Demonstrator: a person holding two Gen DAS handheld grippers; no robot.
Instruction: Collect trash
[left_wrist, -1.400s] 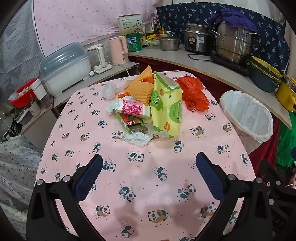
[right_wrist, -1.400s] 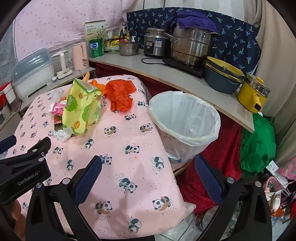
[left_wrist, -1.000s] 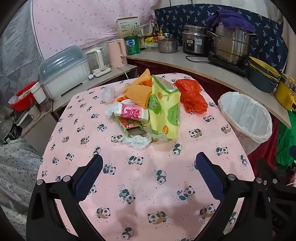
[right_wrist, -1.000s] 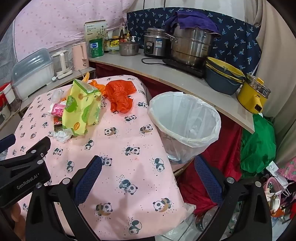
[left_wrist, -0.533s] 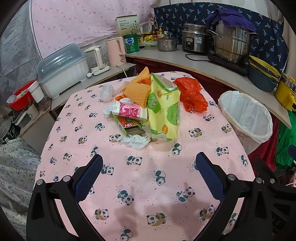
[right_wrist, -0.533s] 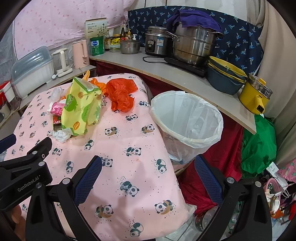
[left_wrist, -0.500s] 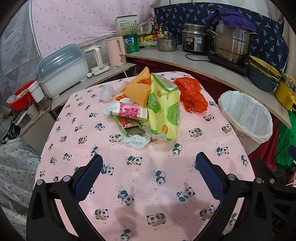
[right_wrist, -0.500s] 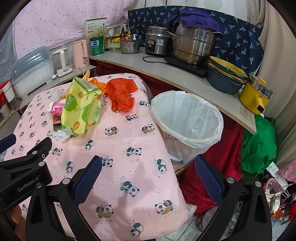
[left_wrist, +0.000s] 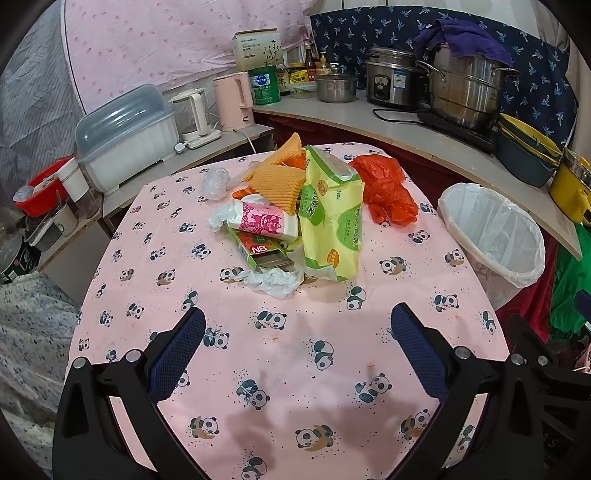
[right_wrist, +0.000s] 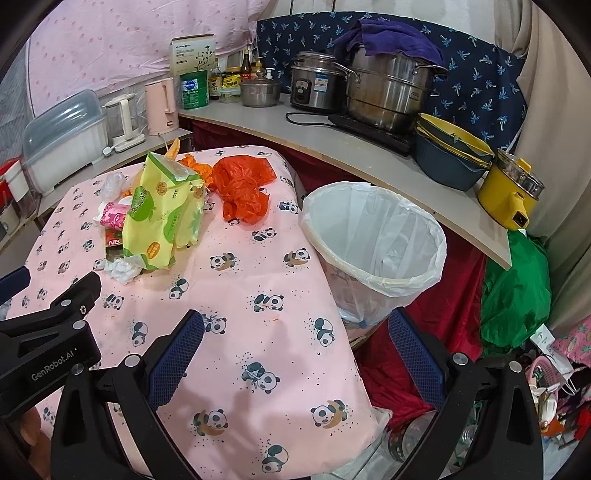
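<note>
A heap of trash lies mid-table on the pink panda cloth (left_wrist: 295, 369): a yellow-green wipes pack (left_wrist: 330, 214), an orange wafer wrapper (left_wrist: 277, 181), a red plastic bag (left_wrist: 388, 188), a pink tissue pack (left_wrist: 267, 219), a green NB box (left_wrist: 260, 253) and crumpled white tissue (left_wrist: 273, 282). The white-lined bin (right_wrist: 373, 240) stands at the table's right edge. My left gripper (left_wrist: 295, 350) is open and empty, short of the heap. My right gripper (right_wrist: 293, 350) is open and empty over the table's near right corner, beside the bin. The pack (right_wrist: 162, 210) and red bag (right_wrist: 242, 186) show there too.
A curved counter (right_wrist: 369, 155) behind holds a steamer pot (right_wrist: 388, 96), a rice cooker (right_wrist: 314, 86), stacked bowls (right_wrist: 452, 153) and a yellow pot (right_wrist: 511, 192). A dish box (left_wrist: 125, 136) and kettles (left_wrist: 232, 99) stand at the back left. A green bag (right_wrist: 517, 291) lies right of the bin.
Both grippers have drifted only slightly; the views shift a little. Both stay open and empty, and the trash heap has not moved.
</note>
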